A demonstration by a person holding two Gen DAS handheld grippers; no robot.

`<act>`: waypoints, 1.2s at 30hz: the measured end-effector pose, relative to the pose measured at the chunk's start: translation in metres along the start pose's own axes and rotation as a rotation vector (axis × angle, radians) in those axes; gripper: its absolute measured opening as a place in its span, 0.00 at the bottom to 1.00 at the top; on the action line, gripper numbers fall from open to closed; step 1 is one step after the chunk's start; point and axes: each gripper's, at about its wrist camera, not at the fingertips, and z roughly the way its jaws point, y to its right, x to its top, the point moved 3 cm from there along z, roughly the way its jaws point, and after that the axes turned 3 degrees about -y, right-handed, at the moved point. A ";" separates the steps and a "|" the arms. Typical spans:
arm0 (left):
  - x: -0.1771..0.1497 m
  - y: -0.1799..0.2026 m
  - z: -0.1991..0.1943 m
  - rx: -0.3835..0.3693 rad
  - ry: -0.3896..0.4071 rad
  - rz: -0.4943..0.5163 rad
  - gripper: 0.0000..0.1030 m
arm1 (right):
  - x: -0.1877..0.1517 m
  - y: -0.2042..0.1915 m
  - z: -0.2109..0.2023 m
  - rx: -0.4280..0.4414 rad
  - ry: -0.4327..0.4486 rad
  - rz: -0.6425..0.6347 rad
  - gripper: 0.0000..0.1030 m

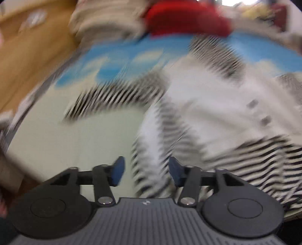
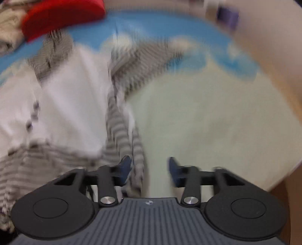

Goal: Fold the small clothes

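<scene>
At centre of both views, on the pale worktop [image 2: 207,122] w/ blue cloud print, lies the small white top [image 1: 217,116] w/ striped sleeves, spread flat, prob. so its edges can be reached for folding. Left gripper [image 1: 146,173] hangs over its lower left side, jaws apart, cloth showing between but not pinched. Right gripper [image 2: 150,172] over the opposite edge, jaws apart too, holding nothing. Red cloth [image 2: 62,17] + beige pile [image 1: 102,26] sit along the upper edge, prob. waiting.
</scene>
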 end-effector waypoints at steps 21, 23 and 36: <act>0.144 -0.036 0.057 -0.127 0.048 -0.284 0.64 | 0.065 -0.082 -0.032 0.253 0.079 -0.157 0.52; 0.173 -0.056 0.077 -0.067 0.069 -0.321 0.61 | 0.091 -0.091 -0.045 0.273 0.166 -0.116 0.52; 0.201 -0.158 0.212 0.074 -0.087 -0.604 0.27 | 0.198 -0.164 -0.024 0.364 0.436 -0.059 0.28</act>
